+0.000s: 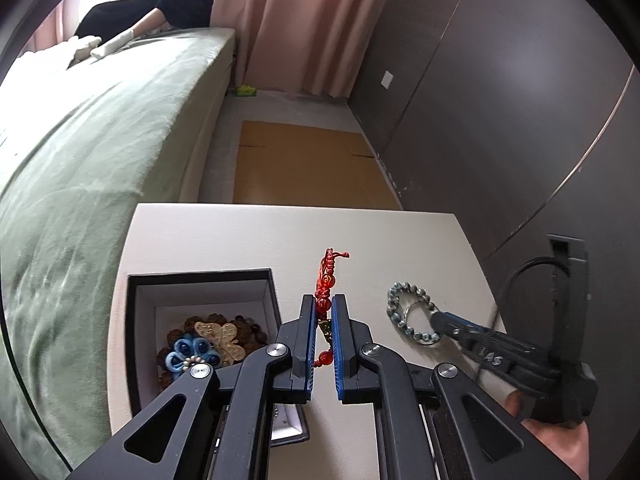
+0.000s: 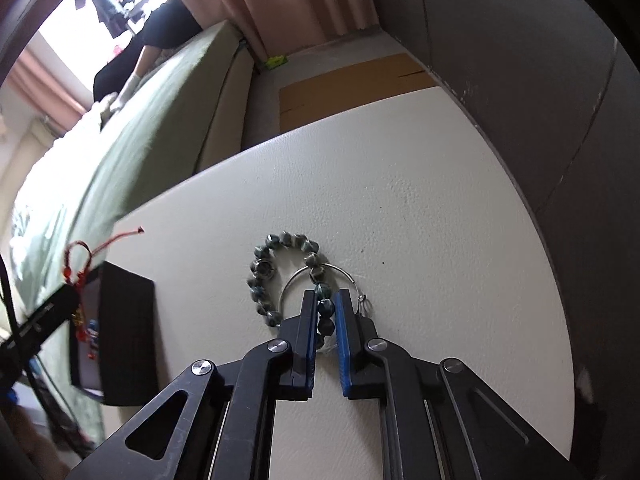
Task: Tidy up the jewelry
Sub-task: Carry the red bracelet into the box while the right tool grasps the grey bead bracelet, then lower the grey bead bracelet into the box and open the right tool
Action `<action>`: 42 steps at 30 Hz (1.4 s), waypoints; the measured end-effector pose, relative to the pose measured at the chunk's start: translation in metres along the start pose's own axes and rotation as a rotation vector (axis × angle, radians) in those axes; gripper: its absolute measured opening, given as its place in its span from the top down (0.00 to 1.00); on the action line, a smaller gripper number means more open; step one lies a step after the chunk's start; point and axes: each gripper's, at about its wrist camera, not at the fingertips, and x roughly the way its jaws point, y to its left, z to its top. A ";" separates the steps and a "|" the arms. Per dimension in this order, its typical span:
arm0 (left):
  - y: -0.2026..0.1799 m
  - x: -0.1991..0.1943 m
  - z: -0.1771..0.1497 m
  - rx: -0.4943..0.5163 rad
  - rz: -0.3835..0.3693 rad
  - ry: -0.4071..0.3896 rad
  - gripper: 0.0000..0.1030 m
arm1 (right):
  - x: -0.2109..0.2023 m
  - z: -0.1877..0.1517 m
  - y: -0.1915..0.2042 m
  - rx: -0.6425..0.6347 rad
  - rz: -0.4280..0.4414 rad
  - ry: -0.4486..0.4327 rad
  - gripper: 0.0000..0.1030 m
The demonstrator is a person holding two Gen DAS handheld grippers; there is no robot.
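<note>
Both claws clamped on bracelets
Left gripper (image 1: 323,312) pinches red bracelet (image 1: 326,280); right gripper (image 2: 323,310) pinches green bead bracelet (image 2: 280,276); no readable writing.

The black box (image 1: 208,280) is the landmark. Its near end is hidden under the left tongs (image 1: 323,308), which also cover part of the brown beads (image 1: 216,320) inside. Beside the box, the red bracelet's (image 1: 326,280) lower half disappears between the jaws. In the right wrist view, the box is blurred.

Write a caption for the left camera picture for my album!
Left gripper pinches a red beaded string bracelet beside the open black jewelry box.
</note>
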 end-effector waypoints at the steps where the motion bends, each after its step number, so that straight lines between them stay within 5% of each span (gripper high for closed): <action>1: 0.002 -0.002 0.000 -0.003 -0.001 -0.004 0.93 | -0.007 -0.001 0.000 0.007 0.023 -0.010 0.90; 14: 0.043 -0.051 -0.009 -0.111 0.024 -0.088 0.93 | -0.060 -0.022 0.023 0.015 0.183 -0.128 0.90; 22: 0.056 -0.046 -0.011 -0.171 -0.004 -0.035 0.91 | -0.085 -0.035 0.047 -0.003 0.252 -0.204 0.90; 26: 0.070 -0.038 -0.011 -0.243 0.009 0.007 0.68 | -0.086 -0.034 0.055 0.006 0.295 -0.216 0.90; 28: 0.076 -0.042 -0.010 -0.267 0.016 -0.019 0.52 | -0.083 -0.034 0.059 0.007 0.321 -0.215 0.90; 30: 0.081 -0.049 -0.007 -0.280 0.027 -0.055 0.47 | -0.080 -0.033 0.065 0.004 0.343 -0.214 0.90; 42: 0.124 -0.063 0.004 -0.409 0.057 -0.130 0.43 | -0.058 -0.026 0.116 -0.046 0.580 -0.188 0.90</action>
